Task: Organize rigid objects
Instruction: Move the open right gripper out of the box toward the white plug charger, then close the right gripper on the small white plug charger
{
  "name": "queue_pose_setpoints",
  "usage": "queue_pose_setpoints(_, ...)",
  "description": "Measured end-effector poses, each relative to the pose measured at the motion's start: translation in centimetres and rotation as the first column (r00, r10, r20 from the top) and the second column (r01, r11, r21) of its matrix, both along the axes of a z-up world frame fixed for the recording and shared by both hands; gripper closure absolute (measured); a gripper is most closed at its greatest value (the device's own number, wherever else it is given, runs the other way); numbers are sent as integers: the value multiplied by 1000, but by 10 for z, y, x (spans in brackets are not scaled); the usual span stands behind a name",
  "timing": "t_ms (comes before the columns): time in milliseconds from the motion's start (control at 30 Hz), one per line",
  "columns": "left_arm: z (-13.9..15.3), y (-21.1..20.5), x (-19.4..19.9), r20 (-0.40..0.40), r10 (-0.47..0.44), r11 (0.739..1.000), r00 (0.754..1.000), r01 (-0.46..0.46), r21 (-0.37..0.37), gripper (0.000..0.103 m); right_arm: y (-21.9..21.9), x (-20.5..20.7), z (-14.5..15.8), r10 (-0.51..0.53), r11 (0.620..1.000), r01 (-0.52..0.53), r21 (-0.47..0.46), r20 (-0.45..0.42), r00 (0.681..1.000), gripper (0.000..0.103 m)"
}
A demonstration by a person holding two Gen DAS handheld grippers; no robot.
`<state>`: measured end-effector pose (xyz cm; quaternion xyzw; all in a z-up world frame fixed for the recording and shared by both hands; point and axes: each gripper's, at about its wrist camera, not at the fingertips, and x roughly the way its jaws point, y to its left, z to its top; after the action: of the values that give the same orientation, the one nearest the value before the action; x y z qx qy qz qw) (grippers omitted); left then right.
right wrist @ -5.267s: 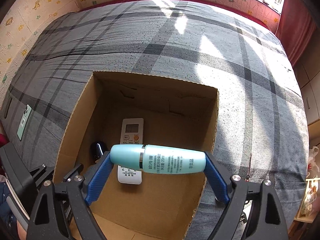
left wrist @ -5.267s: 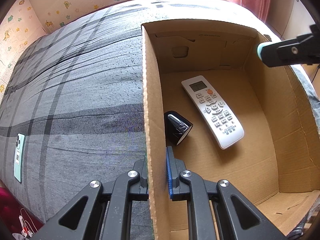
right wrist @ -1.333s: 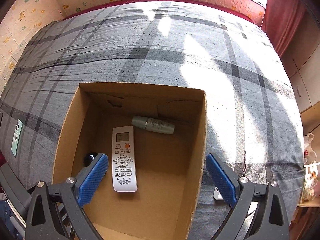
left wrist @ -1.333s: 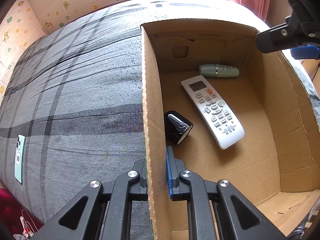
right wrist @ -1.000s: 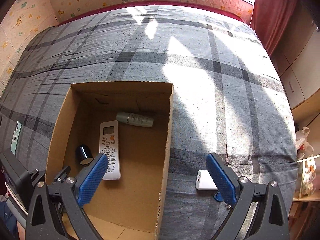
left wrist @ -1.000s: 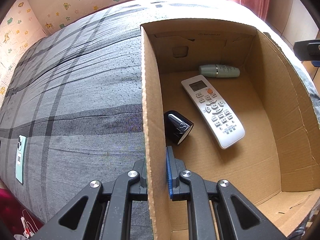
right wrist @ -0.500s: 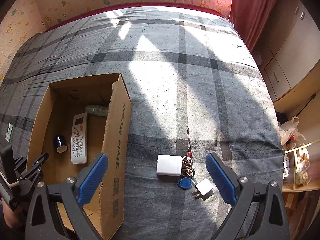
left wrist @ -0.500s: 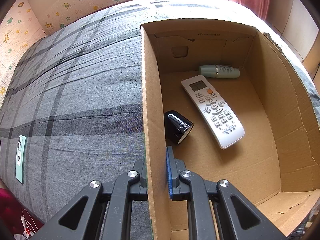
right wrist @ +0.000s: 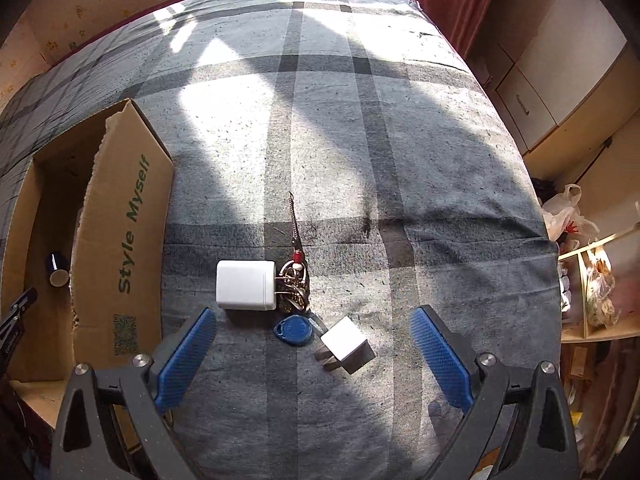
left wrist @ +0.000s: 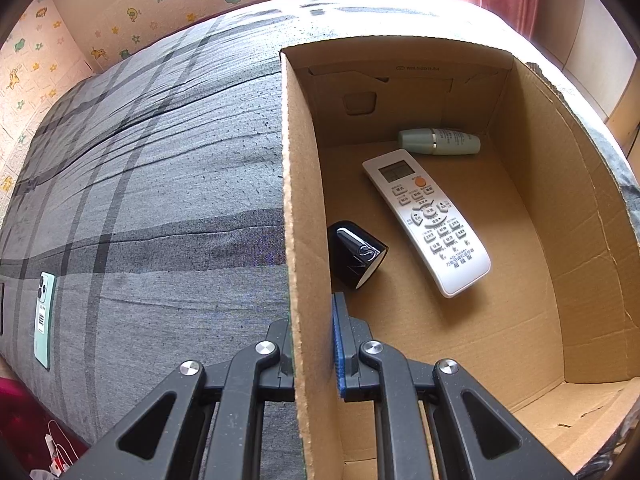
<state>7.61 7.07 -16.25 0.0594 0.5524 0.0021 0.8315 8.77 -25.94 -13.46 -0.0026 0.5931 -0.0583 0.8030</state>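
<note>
My left gripper (left wrist: 314,344) is shut on the left wall of the cardboard box (left wrist: 304,184). Inside the box lie a white remote (left wrist: 426,220), a pale green bottle (left wrist: 440,142) by the far wall and a black cap (left wrist: 356,254). My right gripper (right wrist: 314,350) hangs open over the grey plaid bed. Between and just ahead of its blue pads (right wrist: 188,354) lie a white plug adapter (right wrist: 346,344), a blue key fob (right wrist: 292,330), a bunch of keys with a chain (right wrist: 296,284) and a white rectangular box (right wrist: 246,285). Nothing is held there.
In the right wrist view the cardboard box (right wrist: 120,240) stands at the left, its printed wall facing the keys. A mint green phone (left wrist: 43,316) lies on the bed far left. Cabinets (right wrist: 540,80) and a shelf (right wrist: 592,280) flank the bed's right edge.
My right gripper has swung away from above the box to the right and lower, now over the keys and adapter. The left gripper and the box contents have stayed put.
</note>
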Motion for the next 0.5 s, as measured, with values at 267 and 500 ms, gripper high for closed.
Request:
queue_pose_setpoints(267,0,0,0,-1,1,1000,1000,-1,1,90,-27,0,-50,-81,995,85,43,-78,994,3)
queue_pose_setpoints(500,-1,1,0,-1,-1,1000,1000,1,9,90,-45,1,-75,-138,987,146,62,-116,984,4)
